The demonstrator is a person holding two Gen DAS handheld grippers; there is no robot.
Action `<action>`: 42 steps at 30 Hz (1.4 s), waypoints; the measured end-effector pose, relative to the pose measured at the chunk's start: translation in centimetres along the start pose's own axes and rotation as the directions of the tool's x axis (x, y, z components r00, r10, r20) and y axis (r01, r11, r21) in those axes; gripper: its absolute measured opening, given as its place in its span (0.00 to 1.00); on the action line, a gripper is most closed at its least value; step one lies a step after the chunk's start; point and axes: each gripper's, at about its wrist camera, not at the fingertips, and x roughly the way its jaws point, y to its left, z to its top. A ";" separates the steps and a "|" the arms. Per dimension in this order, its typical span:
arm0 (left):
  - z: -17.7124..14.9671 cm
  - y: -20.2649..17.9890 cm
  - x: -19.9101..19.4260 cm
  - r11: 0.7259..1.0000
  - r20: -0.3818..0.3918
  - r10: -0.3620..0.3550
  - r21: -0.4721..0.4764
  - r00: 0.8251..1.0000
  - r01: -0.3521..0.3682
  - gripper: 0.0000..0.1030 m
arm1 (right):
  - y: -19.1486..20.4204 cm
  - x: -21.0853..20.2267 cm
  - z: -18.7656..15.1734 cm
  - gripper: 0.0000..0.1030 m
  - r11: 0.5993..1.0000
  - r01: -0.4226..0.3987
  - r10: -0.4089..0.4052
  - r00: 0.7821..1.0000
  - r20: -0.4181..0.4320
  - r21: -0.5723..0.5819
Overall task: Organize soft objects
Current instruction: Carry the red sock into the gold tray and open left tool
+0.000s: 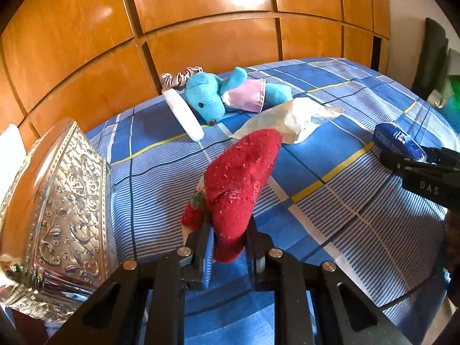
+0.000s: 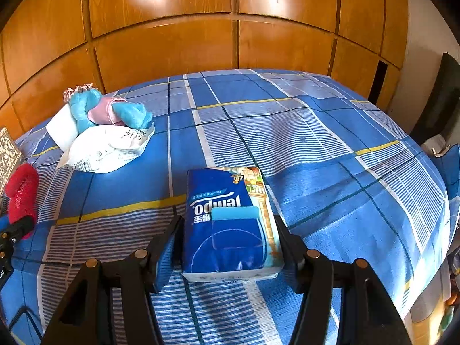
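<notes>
My left gripper (image 1: 228,244) is shut on a red fuzzy sock (image 1: 240,189) with a strawberry tag (image 1: 195,212), held above the blue plaid bed (image 1: 330,201). The sock also shows at the left edge of the right wrist view (image 2: 21,195). My right gripper (image 2: 230,244) is shut on a blue Tempo tissue pack (image 2: 230,221), which shows in the left wrist view (image 1: 398,141) too. A blue plush toy (image 1: 218,95) with a pink cloth, a white pad (image 1: 184,115), a scrunchie (image 1: 179,77) and a white plastic packet (image 1: 290,120) lie at the far left of the bed.
An embossed silver metal box (image 1: 57,210) stands at the left, close to the left gripper. Wooden wardrobe panels (image 2: 230,28) rise behind the bed. Dark items (image 2: 440,100) stand beyond the bed's right edge.
</notes>
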 end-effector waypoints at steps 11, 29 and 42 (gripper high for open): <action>-0.1 -0.3 0.2 1.000 0.013 0.008 0.019 1.000 -0.008 0.18 | 0.0 0.0 -0.2 0.59 1.000 0.003 -0.003 1.000 0.018 -0.003; 10.7 5.2 -2.1 0.981 -0.049 -0.130 -0.152 0.990 0.121 0.16 | 0.1 0.1 -0.1 0.59 1.000 0.004 -0.004 1.000 0.017 -0.007; 16.6 24.7 -7.0 0.901 -0.007 0.068 -0.429 0.998 -0.064 0.16 | 0.1 0.1 -0.1 0.59 1.000 0.004 -0.004 1.000 0.017 -0.008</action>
